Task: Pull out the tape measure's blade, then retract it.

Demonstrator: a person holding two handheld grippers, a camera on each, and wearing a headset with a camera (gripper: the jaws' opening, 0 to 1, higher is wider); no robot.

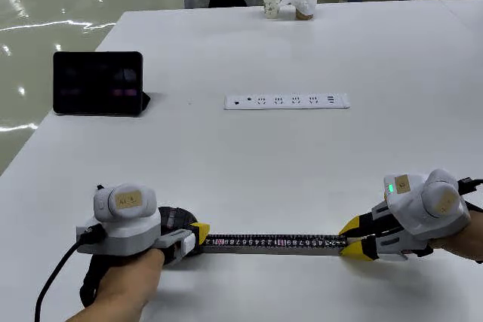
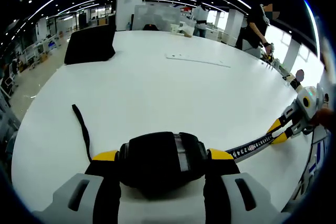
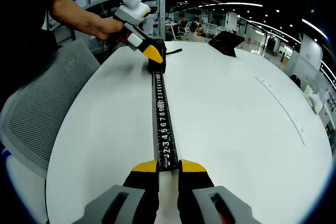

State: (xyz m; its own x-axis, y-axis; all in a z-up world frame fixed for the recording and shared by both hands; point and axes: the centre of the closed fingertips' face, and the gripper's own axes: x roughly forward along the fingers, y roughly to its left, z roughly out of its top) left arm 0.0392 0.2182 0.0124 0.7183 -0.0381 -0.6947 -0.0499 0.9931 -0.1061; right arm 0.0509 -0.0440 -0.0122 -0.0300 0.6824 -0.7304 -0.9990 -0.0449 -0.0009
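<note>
Spanning the white table [image 1: 302, 58], the blade [image 1: 272, 243] links left hand-held gripper [image 2: 163, 156] clamping its case [image 1: 173, 219] and right hand-held gripper [image 1: 353, 237] pinching it.

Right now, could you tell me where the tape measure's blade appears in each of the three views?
Head view: the blade lies level near the bottom, between the left gripper and the right gripper.
Left gripper view: from the case in the jaws, the blade runs lower right toward the right gripper.
Right gripper view: the blade runs up the centre from the jaws.
Shared landmark: the white power strip, beyond the blade.
</note>
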